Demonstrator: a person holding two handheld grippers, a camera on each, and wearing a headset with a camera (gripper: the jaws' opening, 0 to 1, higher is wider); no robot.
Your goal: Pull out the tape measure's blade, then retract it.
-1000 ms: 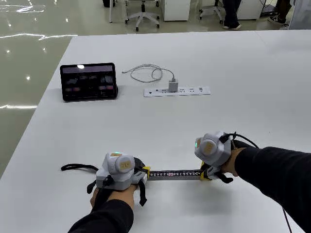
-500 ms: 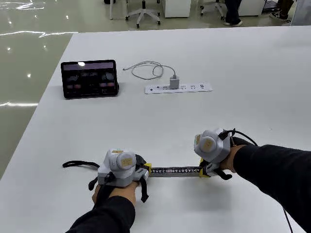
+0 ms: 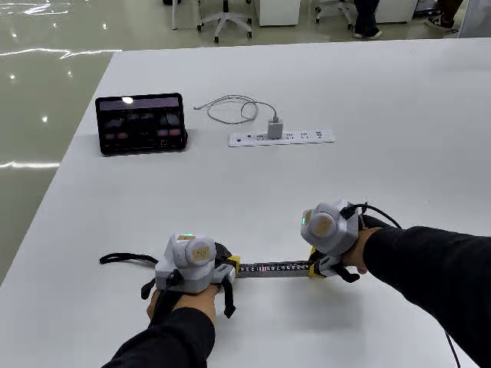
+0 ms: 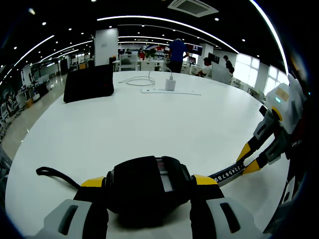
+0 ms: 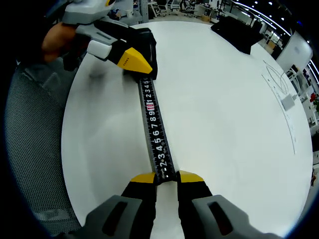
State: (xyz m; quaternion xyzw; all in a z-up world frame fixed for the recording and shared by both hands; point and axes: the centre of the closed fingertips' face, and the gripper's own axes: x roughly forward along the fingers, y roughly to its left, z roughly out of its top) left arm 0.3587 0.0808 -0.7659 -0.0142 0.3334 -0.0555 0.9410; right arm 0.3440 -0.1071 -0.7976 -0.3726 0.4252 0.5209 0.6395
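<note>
A black tape measure case sits on the white table, clamped between the yellow-tipped fingers of my left gripper, which is shut on it. Its black wrist strap trails left. The numbered blade runs out of the case across the table to my right gripper, which is shut on the blade's end. In the head view the blade spans between the left gripper and the right gripper, near the table's front edge.
A dark tablet stands at the back left. A white power strip with a plugged charger and coiled cable lies behind the middle. Office chairs and a person's legs are beyond the far edge.
The right gripper has moved left toward the left gripper, and the exposed blade between them is shorter. The left gripper and case stay put.
</note>
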